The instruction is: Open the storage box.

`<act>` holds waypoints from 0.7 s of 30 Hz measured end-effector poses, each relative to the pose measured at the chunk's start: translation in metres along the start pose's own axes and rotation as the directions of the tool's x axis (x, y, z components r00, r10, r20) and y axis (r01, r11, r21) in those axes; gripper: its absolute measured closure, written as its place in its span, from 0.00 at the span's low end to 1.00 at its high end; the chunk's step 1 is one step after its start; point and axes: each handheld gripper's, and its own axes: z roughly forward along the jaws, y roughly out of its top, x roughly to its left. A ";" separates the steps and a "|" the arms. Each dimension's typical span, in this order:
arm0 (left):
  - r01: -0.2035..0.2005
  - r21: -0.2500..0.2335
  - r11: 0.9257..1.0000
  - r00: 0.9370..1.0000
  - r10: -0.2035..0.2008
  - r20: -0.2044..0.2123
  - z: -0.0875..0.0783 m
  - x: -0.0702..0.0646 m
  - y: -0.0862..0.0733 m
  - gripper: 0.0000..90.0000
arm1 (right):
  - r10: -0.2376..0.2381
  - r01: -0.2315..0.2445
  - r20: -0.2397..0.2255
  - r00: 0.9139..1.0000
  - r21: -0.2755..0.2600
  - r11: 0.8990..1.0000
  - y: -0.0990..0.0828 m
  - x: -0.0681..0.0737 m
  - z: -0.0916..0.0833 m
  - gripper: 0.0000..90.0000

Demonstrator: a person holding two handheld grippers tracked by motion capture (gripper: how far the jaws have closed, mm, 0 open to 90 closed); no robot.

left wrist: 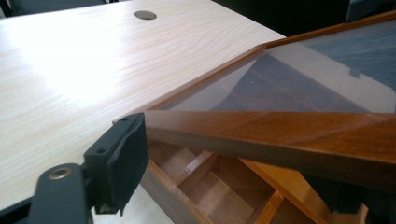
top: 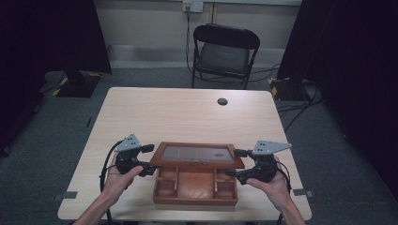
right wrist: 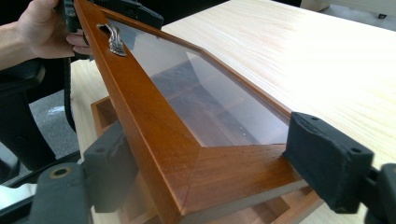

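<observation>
Box (top: pixel 196 185) of brown wood sits at the 6 o'clock edge of the table (top: pixel 187 112), its front wall almost flush with that edge, and its glass-paned lid (top: pixel 198 155) is raised partway, tilted back toward 12 o'clock, so the small compartments underneath show. A metal handle (right wrist: pixel 114 41) is fixed at the middle of the lid's front rail. The left gripper (top: pixel 141 158) stands at the lid's 9 o'clock corner; in the left gripper view one black pad (left wrist: pixel 122 161) lies against the frame's end, while the other jaw is hidden behind the rail, so I cannot tell whether it is clamped. The right gripper (top: pixel 239 164) is at the 3 o'clock corner, and in the right gripper view its jaws are closed on the frame, one pad under the front rail and one (right wrist: pixel 327 158) against the side rail. A hand holds each gripper, the left hand (top: pixel 118 177) and right hand (top: pixel 272 183) coming in from 6 o'clock. Bare tabletop spreads from the box toward 12 o'clock, up to a round cable hole (top: pixel 222 101) near the far edge, with narrower free strips at 9 and 3 o'clock. Beyond the table stands a black folding chair (top: pixel 224 54) on grey carpet.
</observation>
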 end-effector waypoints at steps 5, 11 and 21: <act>-0.011 -0.012 1.000 1.000 0.010 -0.013 0.002 0.000 0.003 0.22 | 0.016 -0.016 0.009 1.000 -0.009 1.000 0.001 -0.005 0.000 0.22; -0.003 -0.018 1.000 1.000 0.003 -0.005 0.005 0.003 0.006 0.23 | 0.029 -0.028 0.017 0.999 -0.018 0.999 0.001 -0.009 0.001 0.23; -0.009 -0.040 0.999 1.000 0.009 0.008 0.010 0.006 0.015 0.35 | 0.064 -0.062 0.026 0.998 -0.051 0.997 0.009 -0.022 0.004 0.31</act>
